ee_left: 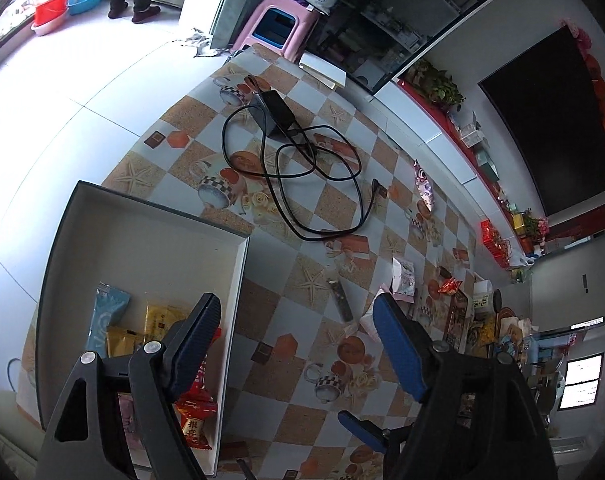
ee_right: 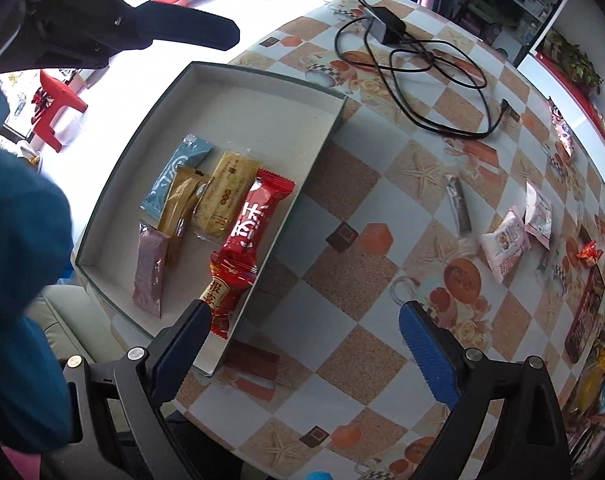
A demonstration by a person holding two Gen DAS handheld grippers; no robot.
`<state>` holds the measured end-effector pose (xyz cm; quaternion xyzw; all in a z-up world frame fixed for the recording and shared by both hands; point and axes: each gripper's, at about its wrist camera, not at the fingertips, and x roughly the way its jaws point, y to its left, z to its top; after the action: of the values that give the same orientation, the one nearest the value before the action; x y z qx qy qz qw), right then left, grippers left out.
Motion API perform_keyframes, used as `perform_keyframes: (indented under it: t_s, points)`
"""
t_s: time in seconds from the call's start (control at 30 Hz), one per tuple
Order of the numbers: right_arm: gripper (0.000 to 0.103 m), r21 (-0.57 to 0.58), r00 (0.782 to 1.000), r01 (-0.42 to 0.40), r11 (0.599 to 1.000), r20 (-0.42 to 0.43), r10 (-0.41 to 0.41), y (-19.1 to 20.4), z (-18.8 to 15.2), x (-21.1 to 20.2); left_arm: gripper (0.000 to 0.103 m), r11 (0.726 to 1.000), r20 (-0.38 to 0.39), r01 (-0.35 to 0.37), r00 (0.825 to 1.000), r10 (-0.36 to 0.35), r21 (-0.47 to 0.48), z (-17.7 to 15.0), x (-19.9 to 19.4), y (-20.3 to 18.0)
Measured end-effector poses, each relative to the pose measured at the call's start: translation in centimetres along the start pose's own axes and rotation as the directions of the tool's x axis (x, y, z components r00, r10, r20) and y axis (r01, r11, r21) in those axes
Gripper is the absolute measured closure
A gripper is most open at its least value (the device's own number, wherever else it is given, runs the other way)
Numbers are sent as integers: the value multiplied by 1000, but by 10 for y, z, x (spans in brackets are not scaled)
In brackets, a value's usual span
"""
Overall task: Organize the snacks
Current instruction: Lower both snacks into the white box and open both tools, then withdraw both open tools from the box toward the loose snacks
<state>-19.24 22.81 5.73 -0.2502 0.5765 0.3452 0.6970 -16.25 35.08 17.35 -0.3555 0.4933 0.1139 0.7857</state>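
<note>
Right gripper (ee_right: 302,316), lower centre of the right wrist view: jaws spread wide, nothing held. Left gripper (ee_left: 298,316): likewise wide apart and empty. Snack packets, among them a red wrapper (ee_right: 248,220), lie in the grey box (ee_right: 262,80) left of centre; pink packets (ee_right: 504,244) remain on the checked tablecloth (ee_right: 382,216) at right.

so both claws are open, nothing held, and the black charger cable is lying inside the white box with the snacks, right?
Not quite. The black charger cable lies on the checkered tablecloth beyond the white box, not inside it; the right wrist view shows only snack packets in the box. The rest holds: left claw and right claw are both open with nothing held.
</note>
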Motion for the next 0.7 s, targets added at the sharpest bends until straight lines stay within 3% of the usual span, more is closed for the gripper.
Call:
perform_keyframes:
  t_s: [0.3, 0.7]
  points:
    - [7, 54, 1000, -11, 998, 20, 9, -23, -13, -1, 21, 993, -4, -48, 999, 49, 106, -8, 11, -35]
    - [7, 127, 999, -23, 992, 34, 18, -56, -25, -1, 21, 982, -23, -63, 997, 69, 180, -17, 28, -74]
